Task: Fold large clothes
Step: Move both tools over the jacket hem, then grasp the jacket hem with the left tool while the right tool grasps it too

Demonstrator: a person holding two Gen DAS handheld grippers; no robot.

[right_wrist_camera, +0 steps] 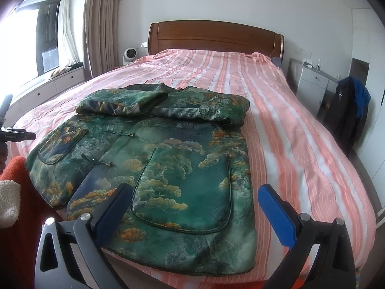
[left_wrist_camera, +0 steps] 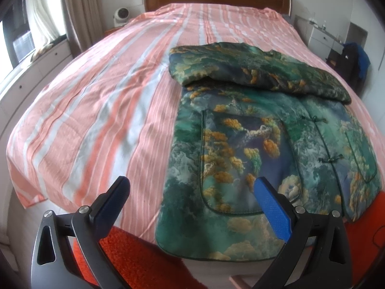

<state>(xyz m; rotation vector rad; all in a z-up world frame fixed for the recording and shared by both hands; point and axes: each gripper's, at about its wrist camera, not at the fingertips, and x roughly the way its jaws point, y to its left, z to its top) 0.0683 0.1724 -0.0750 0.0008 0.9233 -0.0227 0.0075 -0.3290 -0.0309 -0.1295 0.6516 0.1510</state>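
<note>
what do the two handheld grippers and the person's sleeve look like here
Both the left gripper and the right gripper share one build: black curved arms with teardrop cut-outs, round silver pivot bolts, and two flat fingers faced with textured blue pads. No cables show. At the left edge of the right wrist view, an orange fuzzy sleeve ends in a cream fleece cuff.

Black tongs [left_wrist_camera: 190, 183] with blue pads [left_wrist_camera: 272, 207], silver screws, orange sleeve [right_wrist_camera: 16, 166], white fleece cuff [right_wrist_camera: 8, 202]
</note>
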